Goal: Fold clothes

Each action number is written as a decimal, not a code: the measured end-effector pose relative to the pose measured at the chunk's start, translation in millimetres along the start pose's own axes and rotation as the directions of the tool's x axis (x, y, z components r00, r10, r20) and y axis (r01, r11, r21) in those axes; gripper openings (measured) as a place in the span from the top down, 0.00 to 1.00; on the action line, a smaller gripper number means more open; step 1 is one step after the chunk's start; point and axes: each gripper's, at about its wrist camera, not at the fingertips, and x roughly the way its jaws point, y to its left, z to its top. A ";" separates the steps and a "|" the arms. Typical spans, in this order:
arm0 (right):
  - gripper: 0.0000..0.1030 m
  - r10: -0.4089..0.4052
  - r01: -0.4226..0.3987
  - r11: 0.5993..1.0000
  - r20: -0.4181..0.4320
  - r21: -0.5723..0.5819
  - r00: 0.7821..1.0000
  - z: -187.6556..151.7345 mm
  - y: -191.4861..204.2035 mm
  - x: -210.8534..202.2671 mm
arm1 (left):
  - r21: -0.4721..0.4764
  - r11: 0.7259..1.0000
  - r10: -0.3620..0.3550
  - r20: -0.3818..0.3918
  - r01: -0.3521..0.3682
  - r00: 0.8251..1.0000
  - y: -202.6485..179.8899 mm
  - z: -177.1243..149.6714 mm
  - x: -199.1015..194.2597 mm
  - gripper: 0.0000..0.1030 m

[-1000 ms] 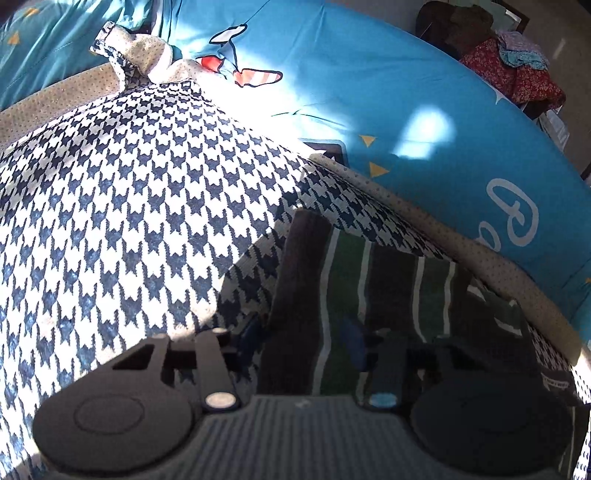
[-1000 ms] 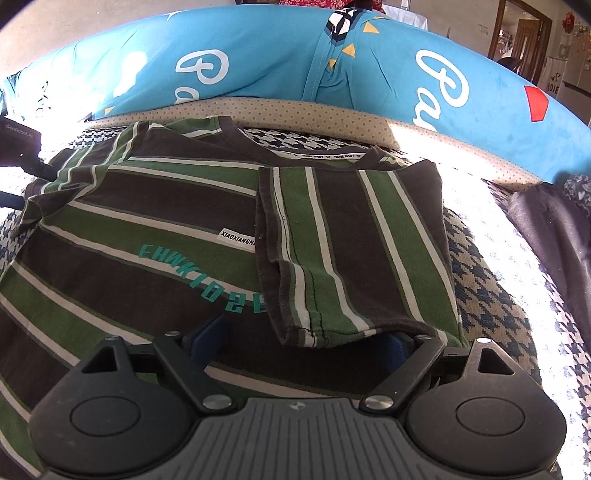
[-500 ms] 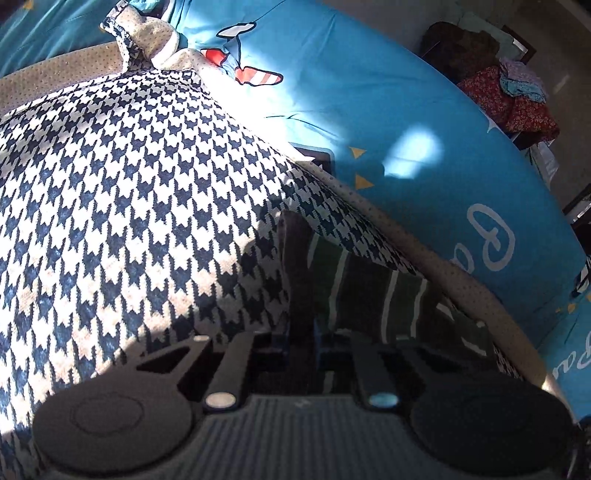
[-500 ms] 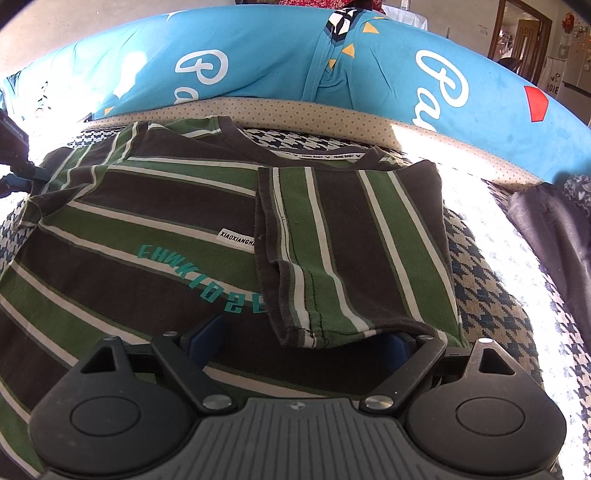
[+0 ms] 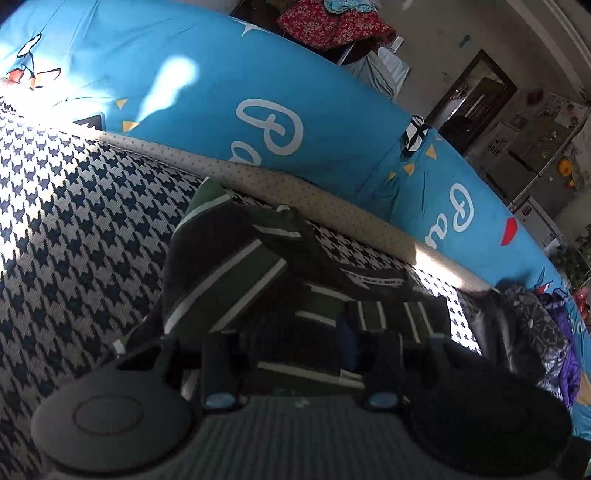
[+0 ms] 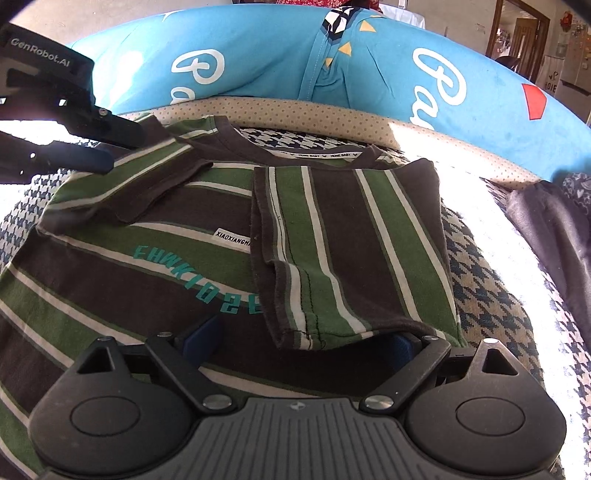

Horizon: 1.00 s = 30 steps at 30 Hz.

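- A houndstooth-patterned bed cover (image 6: 491, 280) carries the clothes; blue pillows (image 6: 258, 59) with white script line its far edge, over a dotted beige border (image 6: 295, 114).
- Behind lie a dark doorway (image 5: 469, 96) and a heap of red floral cloth (image 5: 332, 22).
- The green-and-brown striped T-shirt (image 6: 147, 236) lies flat mid-cover, collar toward the pillows, its right sleeve (image 6: 351, 251) folded inward.
- Dark garments (image 6: 550, 229) sit at the right edge.
- Left tongs (image 6: 110, 147) angle down beside the left sleeve (image 6: 140, 177), opening, pads off the cloth.
- Right tongs (image 6: 299, 343) hang wide apart above the shirt's lower part, holding nothing.
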 end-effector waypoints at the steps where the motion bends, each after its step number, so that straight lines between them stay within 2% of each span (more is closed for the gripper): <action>1: 0.12 0.000 0.000 1.000 -0.001 0.001 1.000 0.4 -0.2 0.1 | -0.007 1.000 -0.007 -0.007 0.007 1.000 1.3 -1.0 0.0 0.55; 3: 0.11 0.000 0.000 1.000 -0.001 0.001 1.000 1.1 -0.3 0.2 | -0.022 1.000 -0.014 -0.013 0.014 1.000 4.9 -1.8 -1.8 0.51; 8: 0.11 0.001 -0.001 1.000 -0.003 0.003 1.000 1.9 -0.8 0.8 | -0.101 0.995 0.030 0.051 -0.025 0.998 26.2 10.9 -17.1 0.26; 12: 0.11 0.000 0.000 1.000 -0.008 0.006 1.000 3.0 -1.0 -0.3 | -0.186 0.982 0.058 0.071 -0.044 0.996 47.1 18.7 -24.0 0.26; 15: 0.11 -0.018 0.018 1.000 0.006 -0.014 1.000 3.8 2.4 -5.9 | -0.212 0.977 0.051 0.068 -0.035 0.996 53.9 19.9 -26.0 0.26; 18: 0.12 -0.011 0.013 1.000 0.072 -0.027 0.997 4.3 4.1 -16.8 | -0.200 0.980 0.036 0.059 -0.024 0.998 51.2 19.6 -26.0 0.26; 22: 0.12 0.038 -0.032 0.998 0.145 -0.046 0.989 6.6 7.6 -27.2 | -0.191 0.981 0.030 0.048 -0.020 0.998 48.1 18.1 -24.8 0.25; 30: 0.12 0.101 -0.098 0.995 0.156 -0.028 0.983 12.5 9.1 -26.5 | -0.194 0.981 0.001 0.001 -0.001 1.000 49.2 7.6 -18.1 0.22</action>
